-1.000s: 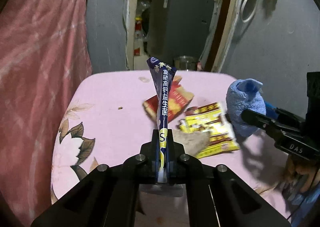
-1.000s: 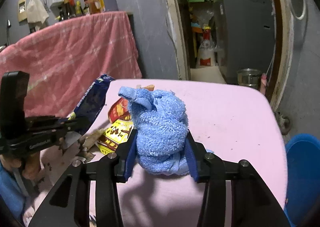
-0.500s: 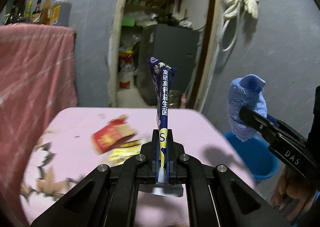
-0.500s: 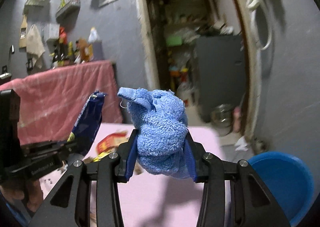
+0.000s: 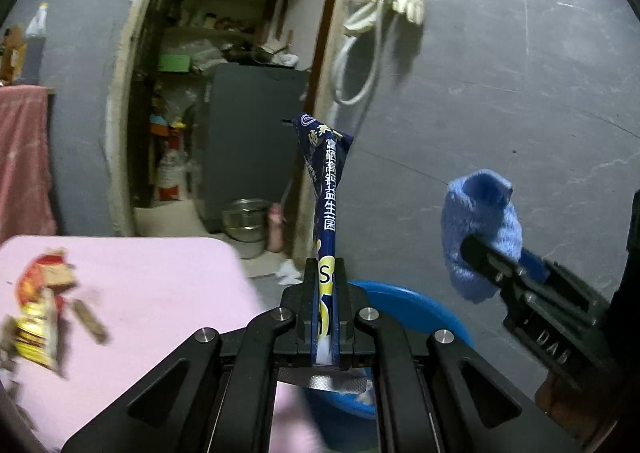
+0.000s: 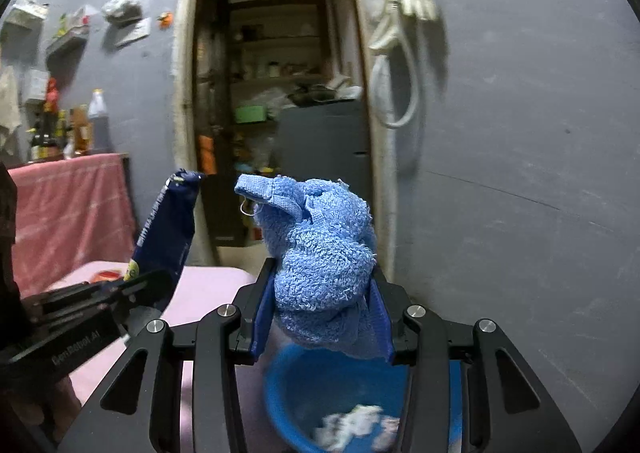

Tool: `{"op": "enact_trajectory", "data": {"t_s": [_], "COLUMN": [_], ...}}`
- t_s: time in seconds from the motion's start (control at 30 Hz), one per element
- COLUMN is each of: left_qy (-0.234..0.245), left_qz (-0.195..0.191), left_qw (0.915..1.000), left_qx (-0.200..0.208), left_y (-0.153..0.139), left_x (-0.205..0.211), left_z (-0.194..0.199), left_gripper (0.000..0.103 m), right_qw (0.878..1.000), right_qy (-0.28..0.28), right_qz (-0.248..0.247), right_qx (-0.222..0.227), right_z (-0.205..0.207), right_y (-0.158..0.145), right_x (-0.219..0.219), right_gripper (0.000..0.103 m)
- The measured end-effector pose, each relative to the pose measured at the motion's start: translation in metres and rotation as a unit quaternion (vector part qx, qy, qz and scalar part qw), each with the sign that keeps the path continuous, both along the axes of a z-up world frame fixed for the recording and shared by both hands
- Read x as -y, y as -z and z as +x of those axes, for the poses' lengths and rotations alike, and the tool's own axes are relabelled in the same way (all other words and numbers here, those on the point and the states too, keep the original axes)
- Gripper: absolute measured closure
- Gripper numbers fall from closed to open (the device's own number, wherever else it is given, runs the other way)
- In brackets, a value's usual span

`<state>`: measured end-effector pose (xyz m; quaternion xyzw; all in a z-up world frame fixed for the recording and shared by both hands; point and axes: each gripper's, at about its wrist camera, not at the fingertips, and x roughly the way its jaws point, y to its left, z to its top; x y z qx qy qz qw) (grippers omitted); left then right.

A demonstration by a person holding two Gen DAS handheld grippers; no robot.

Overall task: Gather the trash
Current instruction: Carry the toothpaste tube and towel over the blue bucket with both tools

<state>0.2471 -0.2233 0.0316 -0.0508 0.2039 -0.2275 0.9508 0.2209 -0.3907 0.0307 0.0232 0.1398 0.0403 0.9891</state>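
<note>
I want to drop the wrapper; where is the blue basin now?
The blue basin sits on the floor beside the pink table, just beyond and below the left tool holding the wrapper.

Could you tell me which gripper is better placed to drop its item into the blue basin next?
Left, probably. The left gripper is shut on the dark blue wrapper, which is trash, with the blue basin just beyond its fingers. The right gripper is above the basin too, but holds a blue towel.

Black tools [image 5: 325, 285] [image 6: 324, 293], silver screws, blue pads (right), white lettering.
</note>
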Motion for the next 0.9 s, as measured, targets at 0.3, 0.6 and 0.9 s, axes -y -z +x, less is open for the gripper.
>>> {"op": "enact_trajectory", "data": {"t_s": [0.3,0.6,0.9], "left_qy": [0.021,0.019,0.015], "left_qz": [0.023,0.047,0.064], "left_qw": [0.9973,0.9933,0.9898], "left_qx": [-0.066,-0.104,-0.127], "left_y": [0.041,0.078,0.096], "left_x": [0.058,0.071,0.076], "left_z": [0.033,0.05,0.048], "left_gripper": [0.1,0.1,0.1], "right_qw": [0.998,0.995,0.993], "right_qy": [0.021,0.022,0.027], "right_qz": [-0.015,0.013,0.023], "right_qx": [-0.057,-0.092,-0.115], "right_z": [0.009,0.015,0.027], "right_y": [0.047,0.07,0.078], "right_x": [0.057,0.073,0.076], "right_gripper": [0.063,0.063,0.063]}}
